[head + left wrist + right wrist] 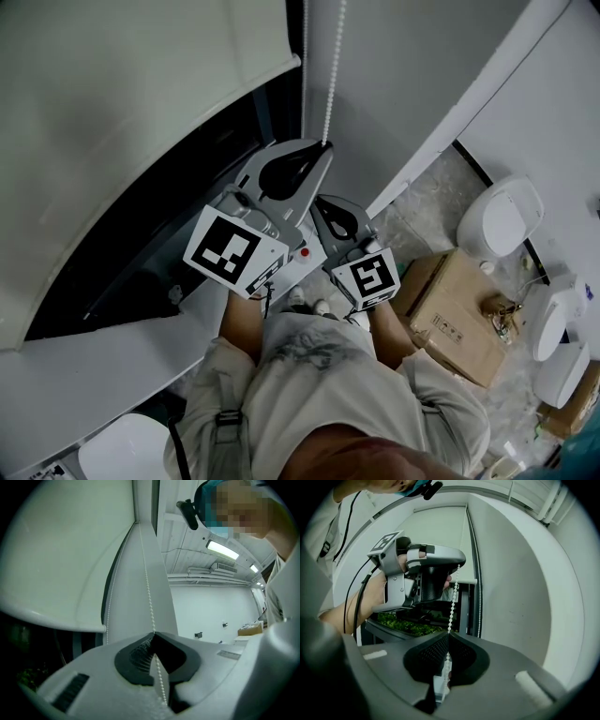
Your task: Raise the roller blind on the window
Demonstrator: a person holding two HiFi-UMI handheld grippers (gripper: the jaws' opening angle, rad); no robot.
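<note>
Left gripper [325, 148] and right gripper [319, 201] below it both pinch the bead chain [330, 75], close against the wall [403, 75]. The pale blind [112, 112] hangs partway down.

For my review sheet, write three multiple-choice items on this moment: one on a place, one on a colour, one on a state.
1. Where does the left gripper hold the bead chain, relative to the right gripper?
A) above it
B) below it
C) level with it

2. What colour is the bead chain?
A) black
B) white
C) red

3. How do the right gripper's jaws stand?
A) wide apart
B) shut on nothing
C) shut on the bead chain

Answers:
1 A, the right gripper view shows the left gripper higher on the chain.
2 B, the beads are white in every view.
3 C, the chain is pinched between its jaws.
</note>
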